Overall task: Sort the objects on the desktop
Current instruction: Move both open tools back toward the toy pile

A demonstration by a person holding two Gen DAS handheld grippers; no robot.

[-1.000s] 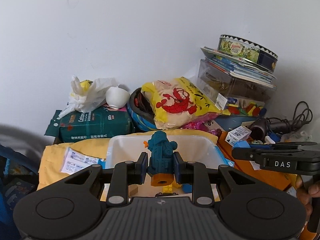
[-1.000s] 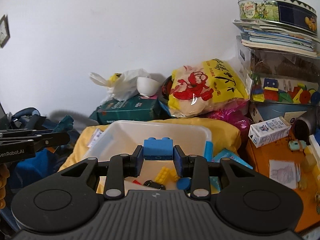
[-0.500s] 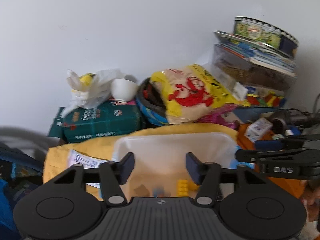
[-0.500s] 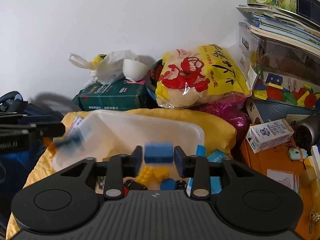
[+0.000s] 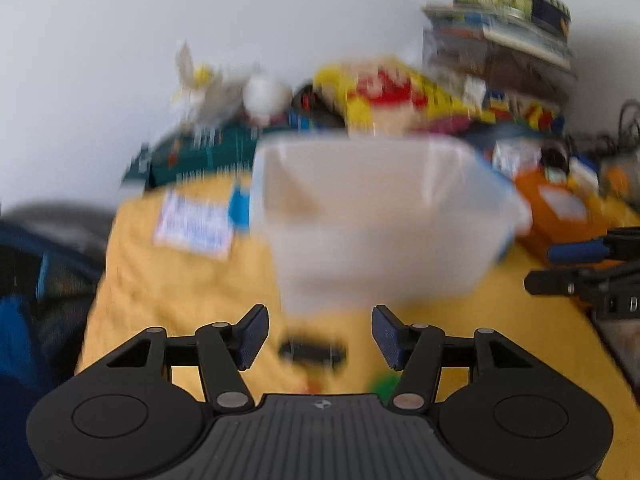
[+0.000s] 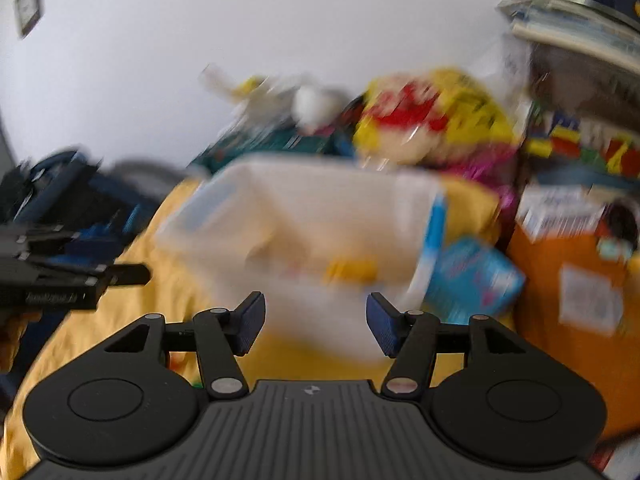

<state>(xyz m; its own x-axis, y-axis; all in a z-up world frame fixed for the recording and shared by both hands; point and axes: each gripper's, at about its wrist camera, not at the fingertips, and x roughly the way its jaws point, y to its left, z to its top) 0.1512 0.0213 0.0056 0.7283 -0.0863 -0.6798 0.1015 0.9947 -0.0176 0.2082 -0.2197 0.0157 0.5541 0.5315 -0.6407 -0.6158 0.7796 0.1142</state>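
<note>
Here, a yellow cloth (image 5: 192, 292) is spreading under a white plastic bin (image 5: 380, 216), already holding at least one yellow brick (image 6: 352, 270). Loose pieces, a dark one (image 5: 312, 352) among them, are lying blurred on the cloth just before the bin, seemingly awaiting sorting. The left gripper (image 5: 320, 336) is hanging with jaws apart and empty; the right gripper (image 6: 316, 322) is opening its jaws, nothing between them.

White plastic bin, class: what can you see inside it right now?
In the right wrist view, the white plastic bin shows a blurred yellow block near its bottom. Motion blur and the near wall hide anything else inside.
</note>
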